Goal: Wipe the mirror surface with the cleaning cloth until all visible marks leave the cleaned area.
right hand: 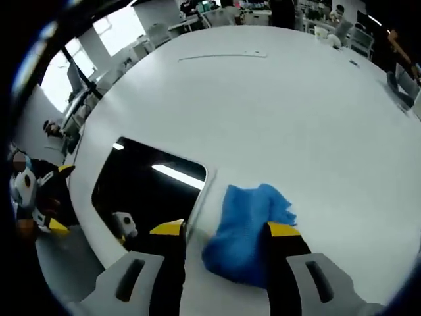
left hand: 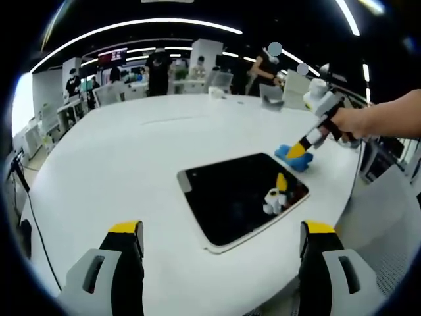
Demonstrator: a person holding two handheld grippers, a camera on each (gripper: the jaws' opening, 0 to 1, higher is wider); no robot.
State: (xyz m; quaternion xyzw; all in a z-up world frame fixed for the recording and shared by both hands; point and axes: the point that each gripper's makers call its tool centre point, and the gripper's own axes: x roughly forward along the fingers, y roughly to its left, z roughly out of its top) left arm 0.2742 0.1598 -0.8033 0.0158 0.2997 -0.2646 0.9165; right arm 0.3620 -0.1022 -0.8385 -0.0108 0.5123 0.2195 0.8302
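Observation:
A dark rectangular mirror point(left hand: 230, 197) lies flat on the white table point(left hand: 131, 164), ahead of my left gripper point(left hand: 222, 238). That gripper hovers open over the table's near edge, with nothing between its jaws. Just past the mirror's far right corner lies a crumpled blue cloth point(left hand: 293, 158). A hand point(left hand: 368, 122) brings my right gripper point(left hand: 300, 150) down onto it from the right. In the right gripper view the cloth point(right hand: 247, 230) sits between the spread jaws of my right gripper point(right hand: 225, 230), beside the mirror's point(right hand: 148, 184) edge. The left gripper point(right hand: 36, 197) shows at far left.
The mirror reflects the right gripper and ceiling lights. The table's rounded edge point(left hand: 329, 224) runs close on the right, with chairs point(left hand: 388, 197) beyond it. Small items point(left hand: 270, 95) stand at the far rim. People and desks point(left hand: 158, 72) fill the background.

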